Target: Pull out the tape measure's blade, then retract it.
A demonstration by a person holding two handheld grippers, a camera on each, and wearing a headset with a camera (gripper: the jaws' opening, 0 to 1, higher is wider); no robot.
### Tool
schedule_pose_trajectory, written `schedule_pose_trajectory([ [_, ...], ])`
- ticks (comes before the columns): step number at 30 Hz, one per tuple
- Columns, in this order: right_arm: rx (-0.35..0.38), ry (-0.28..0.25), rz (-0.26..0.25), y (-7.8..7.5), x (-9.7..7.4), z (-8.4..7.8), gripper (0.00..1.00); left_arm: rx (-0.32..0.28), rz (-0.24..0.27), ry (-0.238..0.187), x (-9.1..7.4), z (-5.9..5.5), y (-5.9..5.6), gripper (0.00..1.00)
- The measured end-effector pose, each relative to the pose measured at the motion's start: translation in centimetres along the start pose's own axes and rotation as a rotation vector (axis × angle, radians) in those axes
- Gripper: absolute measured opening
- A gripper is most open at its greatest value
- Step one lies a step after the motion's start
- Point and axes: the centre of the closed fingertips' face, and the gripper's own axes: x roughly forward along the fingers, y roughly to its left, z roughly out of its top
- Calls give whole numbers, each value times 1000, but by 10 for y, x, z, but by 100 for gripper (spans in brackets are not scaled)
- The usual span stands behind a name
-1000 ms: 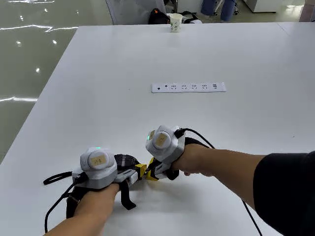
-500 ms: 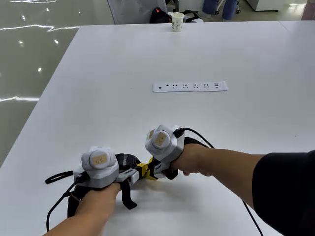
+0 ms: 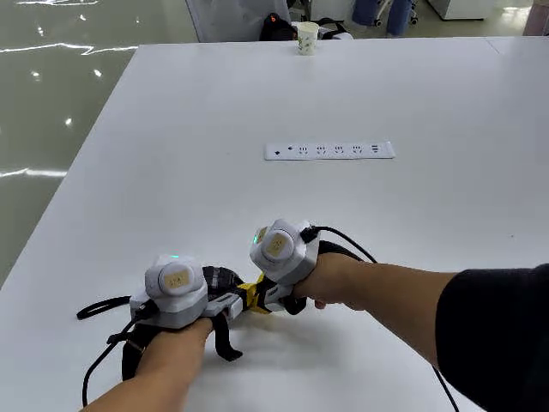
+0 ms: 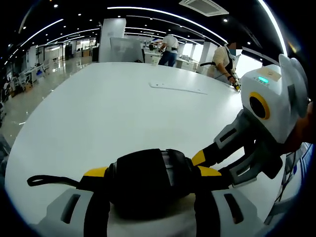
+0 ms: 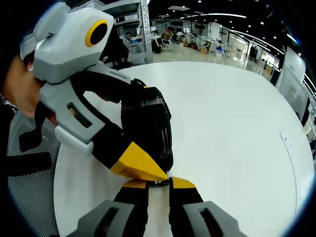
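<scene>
**A:** Where is the tape measure now?

**B:** The tape measure sits on the near part of the white table, between the two grippers. It has a black case. A black strap runs from the case and lies flat on the table.

**A:** How does the left gripper hold it?

**B:** The left gripper is closed around the case. In its own view, one yellow tip presses on each side of the black body.

**A:** And the right one?

**B:** The right gripper points at the case from the opposite side. Its jaws are almost together, with only a thin gap between them. A small metal piece, which I take for the end hook of the blade, is pinched between the yellow tips. The hook is just beside the case.

**A:** Do the two grippers touch?

**B:** In the right gripper view, one yellow tip of the left gripper lies very close above the right one's tips. I cannot tell if they really touch.

**A:** What else is on the table?

**B:** A white power strip lies near the middle, well apart from the grippers. A paper cup stands at the far edge.
</scene>
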Motion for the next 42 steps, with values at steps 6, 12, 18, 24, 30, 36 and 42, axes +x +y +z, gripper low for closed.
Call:
schedule_pose_trajectory([
  [6,4,15,-12,0,-7,-7,12,7,-25,19,-1,1,0,65],
  [12,49,16,-20,3,-14,-15,10,-11,-52,35,-3,3,-1,64],
  [18,71,10,-33,7,-21,-23,15,3,-102,32,-2,6,-3,72],
  [24,94,-22,-55,10,-35,-29,19,65,-185,56,-10,1,-8,88],
  [30,151,-65,-86,8,-49,-43,24,128,-279,51,-20,-1,-13,99],
  [36,209,-111,-127,4,-72,-52,30,216,-358,81,-33,-4,-18,99],
  [42,247,-131,-155,6,-95,-67,36,265,-415,113,-44,-11,-18,99],
])
